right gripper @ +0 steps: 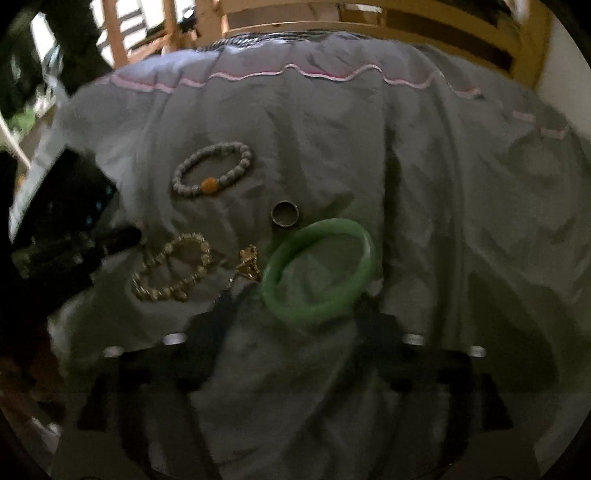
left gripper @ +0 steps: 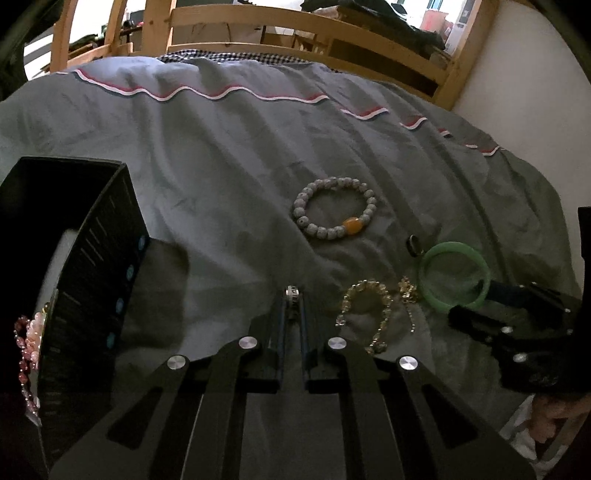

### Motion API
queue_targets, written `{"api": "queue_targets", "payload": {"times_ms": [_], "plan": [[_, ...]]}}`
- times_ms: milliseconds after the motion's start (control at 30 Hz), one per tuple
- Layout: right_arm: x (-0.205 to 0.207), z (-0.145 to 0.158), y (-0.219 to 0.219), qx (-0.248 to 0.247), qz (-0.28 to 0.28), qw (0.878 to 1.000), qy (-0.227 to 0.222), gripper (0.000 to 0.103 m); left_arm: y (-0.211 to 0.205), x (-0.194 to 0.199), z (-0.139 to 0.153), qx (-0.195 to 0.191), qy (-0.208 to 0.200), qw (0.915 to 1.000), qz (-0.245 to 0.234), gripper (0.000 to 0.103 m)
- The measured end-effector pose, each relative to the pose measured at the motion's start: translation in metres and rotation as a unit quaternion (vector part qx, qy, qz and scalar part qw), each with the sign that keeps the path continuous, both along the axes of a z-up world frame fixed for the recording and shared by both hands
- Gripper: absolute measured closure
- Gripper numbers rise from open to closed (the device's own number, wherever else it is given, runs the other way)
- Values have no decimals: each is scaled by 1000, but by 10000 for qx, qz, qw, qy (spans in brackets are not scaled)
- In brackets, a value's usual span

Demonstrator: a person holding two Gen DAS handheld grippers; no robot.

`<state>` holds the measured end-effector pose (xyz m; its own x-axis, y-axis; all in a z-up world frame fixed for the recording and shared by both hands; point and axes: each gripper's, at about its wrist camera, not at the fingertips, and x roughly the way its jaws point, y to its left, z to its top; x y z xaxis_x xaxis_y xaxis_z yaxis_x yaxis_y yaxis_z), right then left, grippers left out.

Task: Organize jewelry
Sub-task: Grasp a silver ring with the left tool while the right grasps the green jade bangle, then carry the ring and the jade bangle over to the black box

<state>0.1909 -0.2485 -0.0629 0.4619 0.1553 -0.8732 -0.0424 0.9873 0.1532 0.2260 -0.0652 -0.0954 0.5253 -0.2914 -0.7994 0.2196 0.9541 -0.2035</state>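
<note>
My left gripper (left gripper: 292, 301) is shut on a silver ring (left gripper: 291, 295), held just above the grey duvet (left gripper: 221, 166). A black jewelry box (left gripper: 88, 258) stands open at the left, with pink beads (left gripper: 26, 343) by its near side. On the duvet lie a grey bead bracelet with an orange bead (left gripper: 334, 212), a gold bead bracelet (left gripper: 365, 314), a gold chain (left gripper: 408, 290), a dark ring (left gripper: 414, 244) and a green bangle (left gripper: 454, 277). My right gripper (right gripper: 295, 295) is open, its fingers on either side of the green bangle (right gripper: 319, 269) on the duvet.
A wooden bed frame (left gripper: 303, 33) runs along the far edge of the bed. A white wall (left gripper: 528, 92) is at the right. The right wrist view is blurred and shows the dark ring (right gripper: 285, 214) and the gold bracelet (right gripper: 173, 266).
</note>
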Motion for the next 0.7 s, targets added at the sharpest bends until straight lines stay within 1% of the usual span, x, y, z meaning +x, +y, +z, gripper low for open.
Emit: {"api": "queue_targets", "payload": {"times_ms": [100, 133, 200, 300, 367, 433, 467, 533, 600, 700], "plan": [[5, -6, -14, 478, -319, 9983, 77, 29, 3, 2, -3, -77, 46, 10000, 19, 97], [7, -8, -15, 540, -377, 9978, 102, 29, 4, 2, -4, -89, 61, 9999, 22, 96], [8, -11, -14, 490, -381, 9980, 73, 29, 5, 2, -4, -125, 75, 9999, 21, 96], [8, -3, 1, 197, -157, 9993, -278, 32, 6, -1, 0, -172, 25, 9998, 31, 96], [7, 0, 6, 145, -79, 9989, -447, 34, 9, -2, 3, -219, -37, 9997, 53, 96], [7, 0, 1, 133, -170, 9989, -416, 45, 12, -2, 7, -293, -88, 9995, 86, 97], [9, -2, -2, 134, -245, 9990, -357, 48, 13, -2, 8, -315, -104, 9994, 97, 97], [13, -12, -13, 165, -517, 9985, -72, 63, 14, -1, 9, -332, -120, 9993, 109, 97], [15, -19, -20, 348, -622, 9974, 58, 68, 14, -1, 10, -356, -118, 9992, 106, 97], [18, -23, -22, 470, -638, 9968, 83, 68, 10, -1, 8, -338, -97, 9994, 41, 97]]}}
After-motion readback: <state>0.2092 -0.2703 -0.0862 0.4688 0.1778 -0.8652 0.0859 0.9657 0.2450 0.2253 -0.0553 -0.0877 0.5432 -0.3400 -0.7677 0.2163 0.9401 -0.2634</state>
